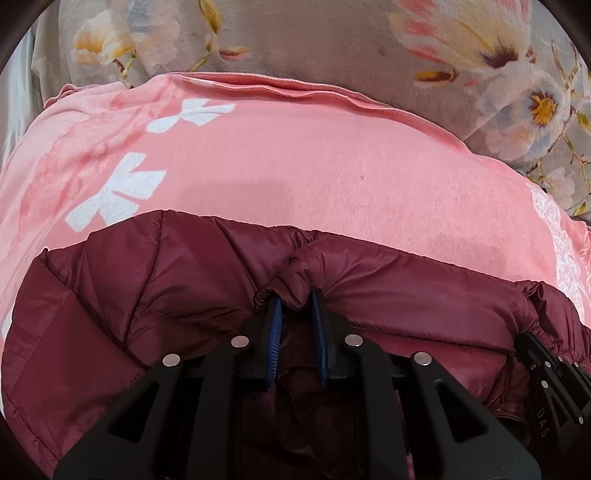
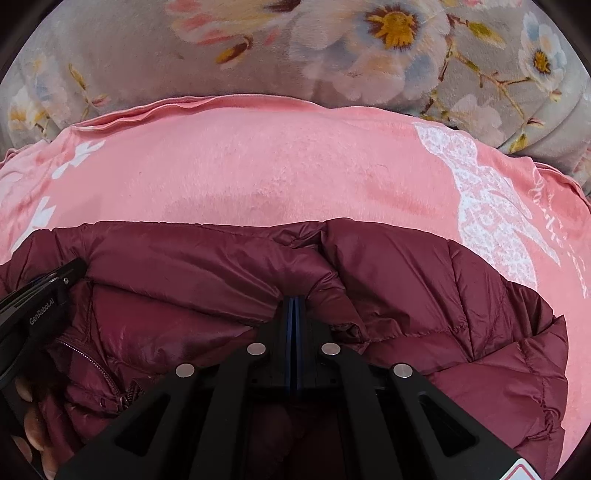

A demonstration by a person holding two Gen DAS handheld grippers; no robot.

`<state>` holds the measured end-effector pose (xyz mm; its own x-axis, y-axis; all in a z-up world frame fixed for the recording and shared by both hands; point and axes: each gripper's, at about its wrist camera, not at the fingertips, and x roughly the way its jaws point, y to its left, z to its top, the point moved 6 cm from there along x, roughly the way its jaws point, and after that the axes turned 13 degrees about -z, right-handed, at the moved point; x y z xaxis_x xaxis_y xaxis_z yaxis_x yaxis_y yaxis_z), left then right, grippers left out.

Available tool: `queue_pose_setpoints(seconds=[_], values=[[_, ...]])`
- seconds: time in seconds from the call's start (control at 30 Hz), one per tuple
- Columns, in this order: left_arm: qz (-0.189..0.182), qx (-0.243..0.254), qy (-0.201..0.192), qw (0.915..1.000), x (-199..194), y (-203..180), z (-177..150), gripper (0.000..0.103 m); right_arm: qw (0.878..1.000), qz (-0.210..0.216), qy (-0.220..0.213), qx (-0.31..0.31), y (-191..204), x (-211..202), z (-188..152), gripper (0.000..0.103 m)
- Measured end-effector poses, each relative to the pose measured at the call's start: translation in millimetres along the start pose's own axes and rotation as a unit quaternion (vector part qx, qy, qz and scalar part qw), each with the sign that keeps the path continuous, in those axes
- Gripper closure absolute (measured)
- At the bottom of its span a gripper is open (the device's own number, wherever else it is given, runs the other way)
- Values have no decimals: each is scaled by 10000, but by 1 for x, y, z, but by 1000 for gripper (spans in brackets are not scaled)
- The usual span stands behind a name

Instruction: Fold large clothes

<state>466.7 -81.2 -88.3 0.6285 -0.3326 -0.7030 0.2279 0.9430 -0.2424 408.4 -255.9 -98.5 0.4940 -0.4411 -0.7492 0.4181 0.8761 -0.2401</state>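
Note:
A maroon quilted puffer jacket (image 1: 192, 280) lies on a pink blanket (image 1: 303, 170). My left gripper (image 1: 296, 304) is shut on a bunched fold of the jacket's upper edge, which is pinched between the blue pads (image 1: 276, 317). In the right wrist view the jacket (image 2: 424, 295) spreads across the lower half, its zipper at the lower left. My right gripper (image 2: 295, 304) has its blue pads pressed together at the jacket's edge, with creases running into the tips. Each gripper shows in the other's view: the right gripper (image 1: 546, 369) at the right edge, the left gripper (image 2: 44, 295) at the left.
The pink blanket (image 2: 295, 166) carries white bow and lace prints. Behind it lies a grey plush cover with large flowers (image 2: 391, 26). A person's fingers (image 2: 26, 406) hold the left gripper's handle at the lower left.

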Motion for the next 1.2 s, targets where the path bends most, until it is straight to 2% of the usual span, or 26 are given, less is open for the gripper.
queue_pose_setpoints(seconds=[0.27, 0.33, 0.47, 0.5, 0.53, 0.57, 0.6, 0.67, 0.8, 0.87, 0.97, 1.07, 1.2], values=[[128, 89, 20, 9999, 2, -2, 1, 87, 9998, -162, -9, -125, 4, 0, 1, 103], [139, 97, 19, 9999, 2, -3, 1, 87, 9999, -104, 8, -79, 2, 1, 1, 103], [42, 33, -36, 10000, -7, -2, 0, 84, 9993, 306, 77, 195, -10, -10, -2, 100], [-72, -38, -14, 10000, -16, 0, -3, 81, 9984, 449, 96, 317, -17, -23, -6, 94], [-203, -104, 8, 9997, -26, 2, -7, 69, 9969, 639, 4, 458, -26, -41, -13, 91], [-366, -204, -3, 9991, -41, 5, -12, 56, 9957, 771, -73, 500, -33, -56, -19, 81], [-481, -290, -108, 9984, -61, 11, -18, 35, 9945, 906, -168, 499, -45, -77, -31, 73], [-612, -278, -340, 9972, -98, 25, -32, 30, 9930, 1036, -334, 456, -71, -114, -56, 67], [-576, -133, -225, 9980, -168, 64, -84, 30, 9921, 1030, -532, 490, -142, -179, -126, 47], [-646, -279, -132, 9974, -202, 88, -115, 29, 9919, 989, -514, 608, -179, -202, -164, 43], [-642, -512, -4, 9966, -243, 123, -158, 25, 9920, 827, -332, 894, -228, -232, -224, 41], [-422, -601, 32, 9973, -281, 152, -201, 24, 9890, 755, -27, 1274, -260, -249, -281, 38], [-441, -759, 149, 9960, -309, 174, -251, 24, 9847, 786, 242, 1539, -269, -256, -332, 38]])
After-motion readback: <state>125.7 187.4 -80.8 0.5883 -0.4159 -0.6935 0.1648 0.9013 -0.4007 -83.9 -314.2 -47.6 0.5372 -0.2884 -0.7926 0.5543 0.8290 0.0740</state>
